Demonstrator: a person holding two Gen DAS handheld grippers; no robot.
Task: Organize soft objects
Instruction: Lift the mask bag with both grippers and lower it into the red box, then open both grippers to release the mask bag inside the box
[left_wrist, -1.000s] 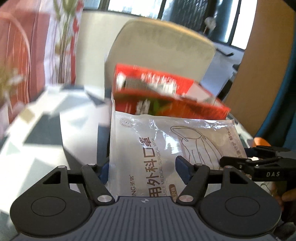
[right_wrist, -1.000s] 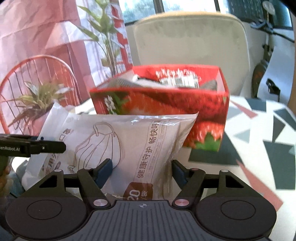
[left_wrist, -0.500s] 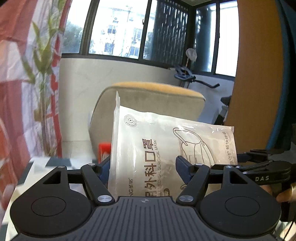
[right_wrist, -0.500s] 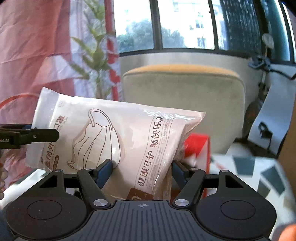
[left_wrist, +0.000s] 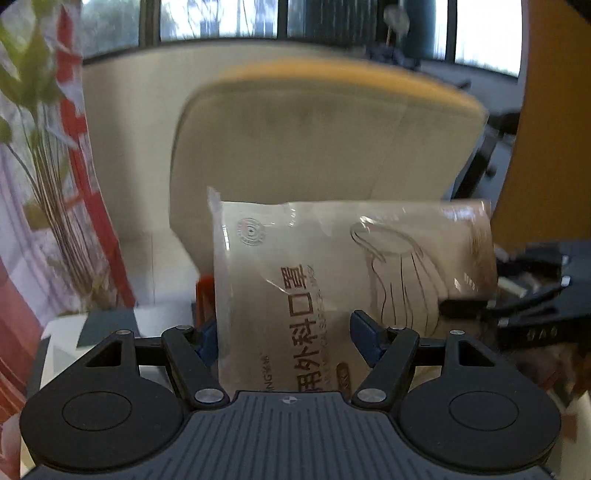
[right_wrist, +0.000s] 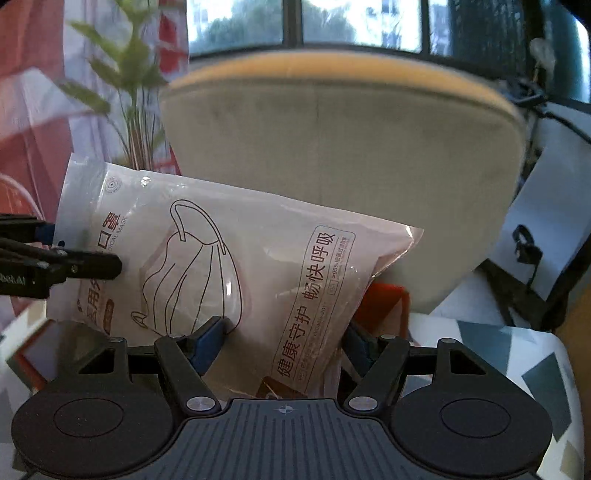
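A clear plastic pack of surgical masks with red print is held in the air between both grippers. My left gripper is shut on its left end. My right gripper is shut on its right end; the pack fills that view. Each gripper shows at the edge of the other's view, the right one and the left one. A corner of the red strawberry box shows behind and below the pack.
A beige chair back stands straight ahead behind the table. A green plant and red-and-white bag are at the left. The patterned tabletop shows at the lower right.
Both grippers lifted the mask pack from in front of the red box up into the air, then tipped down slightly. The box has dropped almost out of sight.
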